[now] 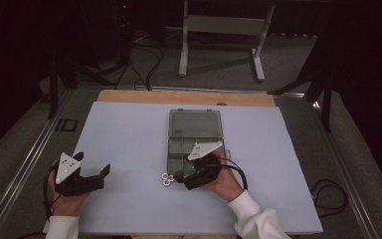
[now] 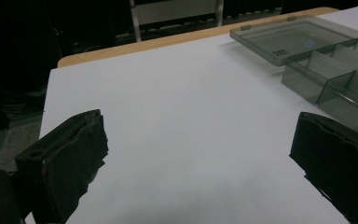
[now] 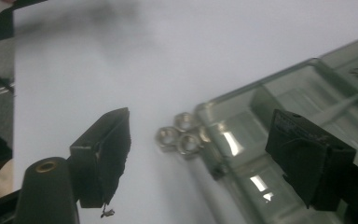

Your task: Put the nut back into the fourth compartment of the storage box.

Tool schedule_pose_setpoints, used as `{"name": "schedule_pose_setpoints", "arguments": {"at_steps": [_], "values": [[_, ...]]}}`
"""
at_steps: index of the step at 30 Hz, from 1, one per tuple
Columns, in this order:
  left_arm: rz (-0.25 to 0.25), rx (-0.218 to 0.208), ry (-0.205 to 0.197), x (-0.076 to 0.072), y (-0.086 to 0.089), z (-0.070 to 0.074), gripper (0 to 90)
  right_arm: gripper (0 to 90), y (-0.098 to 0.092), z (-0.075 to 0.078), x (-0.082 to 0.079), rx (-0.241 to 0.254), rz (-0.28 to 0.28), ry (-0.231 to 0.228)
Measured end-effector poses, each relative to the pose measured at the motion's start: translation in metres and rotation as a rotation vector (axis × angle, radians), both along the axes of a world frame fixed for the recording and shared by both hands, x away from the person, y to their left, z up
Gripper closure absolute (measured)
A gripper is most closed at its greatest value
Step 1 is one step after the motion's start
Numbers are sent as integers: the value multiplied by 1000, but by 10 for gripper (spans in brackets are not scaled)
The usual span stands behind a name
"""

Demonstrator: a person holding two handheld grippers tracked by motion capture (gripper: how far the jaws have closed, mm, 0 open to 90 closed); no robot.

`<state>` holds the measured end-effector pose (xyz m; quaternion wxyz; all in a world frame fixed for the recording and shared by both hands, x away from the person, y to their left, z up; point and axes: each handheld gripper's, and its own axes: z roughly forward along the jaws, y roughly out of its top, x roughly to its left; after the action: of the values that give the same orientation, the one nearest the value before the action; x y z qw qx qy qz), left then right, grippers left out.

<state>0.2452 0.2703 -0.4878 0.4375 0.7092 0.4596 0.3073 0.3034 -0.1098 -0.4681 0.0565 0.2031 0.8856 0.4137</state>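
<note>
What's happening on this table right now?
A person holds a tool in each hand over a white mat. The right tool, jaws open, points at three metal nuts lying beside an open clear compartment box; nothing is gripped yet. The left tool sits open and empty, off to the side.

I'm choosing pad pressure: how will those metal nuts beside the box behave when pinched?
The nuts look like small shiny metal hexes, so probably rigid and slippery. Lying flat and clustered against the clear box, they'd likely slide rather than roll.
</note>
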Motion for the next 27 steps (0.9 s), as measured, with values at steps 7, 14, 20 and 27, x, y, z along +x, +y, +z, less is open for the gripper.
{"name": "schedule_pose_setpoints", "arguments": {"at_steps": [7, 14, 20, 27], "values": [[1, 0, 2, 0, 0, 0, 36, 234, 18, -5, -10, -9, 62, 8], [6, -3, -3, 0, 1, 0, 39, 242, 31, -16, -16, -37, 98, 17], [5, -2, -5, -1, 1, 1, 40, 256, 39, -25, -19, -69, 114, 23], [5, -3, -9, -1, 1, 1, 40, 288, 48, -39, -19, -114, 129, 19]]}}
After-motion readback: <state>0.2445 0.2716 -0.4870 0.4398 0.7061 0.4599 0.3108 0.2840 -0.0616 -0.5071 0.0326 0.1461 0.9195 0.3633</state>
